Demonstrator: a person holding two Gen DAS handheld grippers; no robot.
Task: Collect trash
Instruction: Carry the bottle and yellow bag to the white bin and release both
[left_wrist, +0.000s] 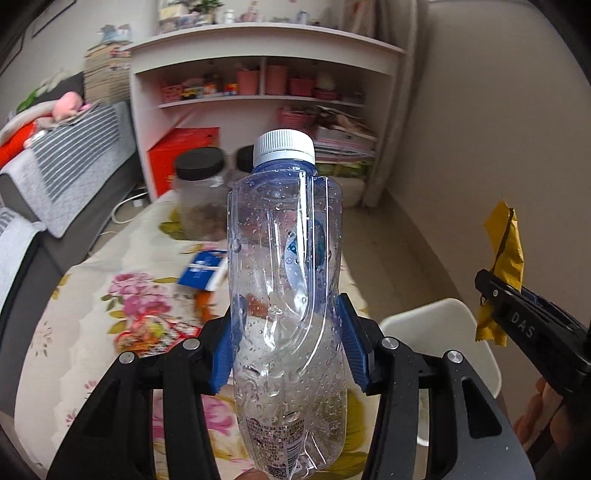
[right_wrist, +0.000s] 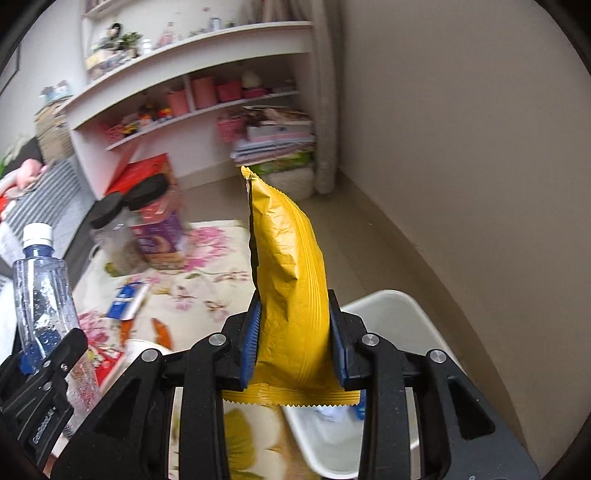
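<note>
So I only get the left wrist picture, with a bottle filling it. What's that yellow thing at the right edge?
Observer: A yellow snack wrapper, clamped upright between the right gripper pads.
Operator: And the white thing below it, is it a chair?
Observer: No, a white bin beside the table; the right wrist view looks into it and some crumpled trash already lies at the bottom.
Operator: Is there anything behind my bottle on the table?
Observer: Yes, a purple-labelled jar with a black lid, next to the clear jar you can see.
</note>
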